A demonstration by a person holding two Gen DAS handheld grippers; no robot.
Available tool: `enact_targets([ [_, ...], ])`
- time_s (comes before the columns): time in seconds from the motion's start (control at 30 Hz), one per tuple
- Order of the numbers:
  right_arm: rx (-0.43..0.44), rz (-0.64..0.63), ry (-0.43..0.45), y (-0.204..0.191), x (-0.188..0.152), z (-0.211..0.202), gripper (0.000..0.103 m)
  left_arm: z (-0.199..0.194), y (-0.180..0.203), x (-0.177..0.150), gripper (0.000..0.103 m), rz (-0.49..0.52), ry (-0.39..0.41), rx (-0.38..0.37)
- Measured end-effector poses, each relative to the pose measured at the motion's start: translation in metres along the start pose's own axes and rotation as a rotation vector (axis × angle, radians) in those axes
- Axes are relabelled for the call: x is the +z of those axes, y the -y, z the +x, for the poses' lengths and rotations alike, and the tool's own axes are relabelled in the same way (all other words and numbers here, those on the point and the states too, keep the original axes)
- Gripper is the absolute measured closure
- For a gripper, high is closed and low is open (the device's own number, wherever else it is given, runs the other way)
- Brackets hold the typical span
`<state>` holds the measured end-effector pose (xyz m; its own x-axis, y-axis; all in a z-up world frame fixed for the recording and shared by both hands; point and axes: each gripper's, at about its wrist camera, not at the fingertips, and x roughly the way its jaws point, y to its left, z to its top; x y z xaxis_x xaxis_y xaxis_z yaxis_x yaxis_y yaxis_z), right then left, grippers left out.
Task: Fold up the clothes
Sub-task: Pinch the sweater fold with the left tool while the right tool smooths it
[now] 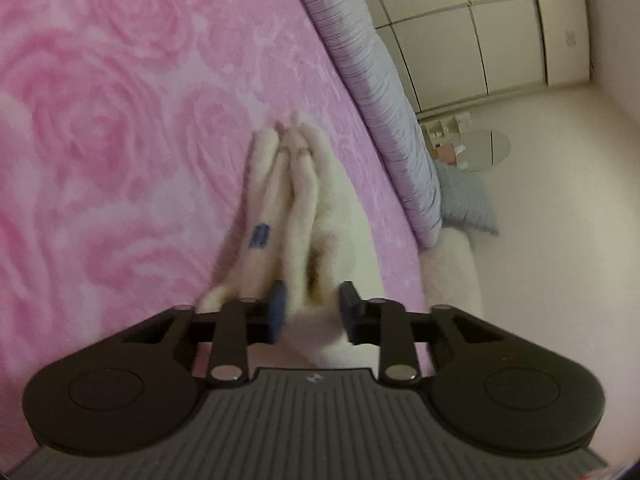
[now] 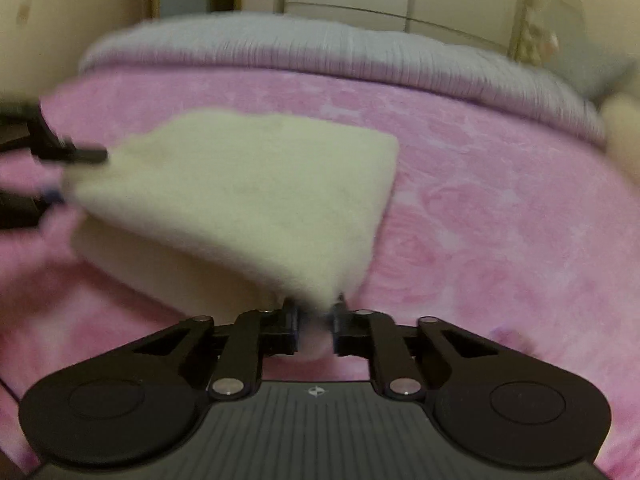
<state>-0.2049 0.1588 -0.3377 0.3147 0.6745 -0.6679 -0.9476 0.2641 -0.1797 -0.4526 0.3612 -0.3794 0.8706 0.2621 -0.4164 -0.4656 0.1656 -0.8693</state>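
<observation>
Both tools pinch cream fleece garment (image 2: pixel 248 184): left tool (image 1: pixel 310 312) and right tool (image 2: pixel 316 322) each clamp edge, I hold it lifted over bed (image 2: pixel 480 208), judging fold

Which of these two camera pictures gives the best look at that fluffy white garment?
The right wrist view: the white garment spreads broadly, held between both grippers over the pink bedspread. The left wrist view shows it only edge-on, as bunched layers.
</observation>
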Motion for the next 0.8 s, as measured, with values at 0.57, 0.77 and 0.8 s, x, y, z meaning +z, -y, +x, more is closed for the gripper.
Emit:
enact_targets([
  [0.57, 0.154, 0.205, 0.065, 0.062, 0.001, -0.036, 0.064, -0.028, 0.021, 0.011, 0.081, 0.153, 0.059, 0.067],
  [0.77, 0.212, 0.521, 0.096, 0.095, 0.03, -0.011, 0.064, 0.029, 0.08, 0.014, 0.079, 0.388, -0.044, 0.039],
  [0.8, 0.201, 0.528, 0.089, 0.092, 0.031, -0.004, 0.064, 0.042, 0.084, 0.016, 0.079, 0.418, -0.066, 0.053],
])
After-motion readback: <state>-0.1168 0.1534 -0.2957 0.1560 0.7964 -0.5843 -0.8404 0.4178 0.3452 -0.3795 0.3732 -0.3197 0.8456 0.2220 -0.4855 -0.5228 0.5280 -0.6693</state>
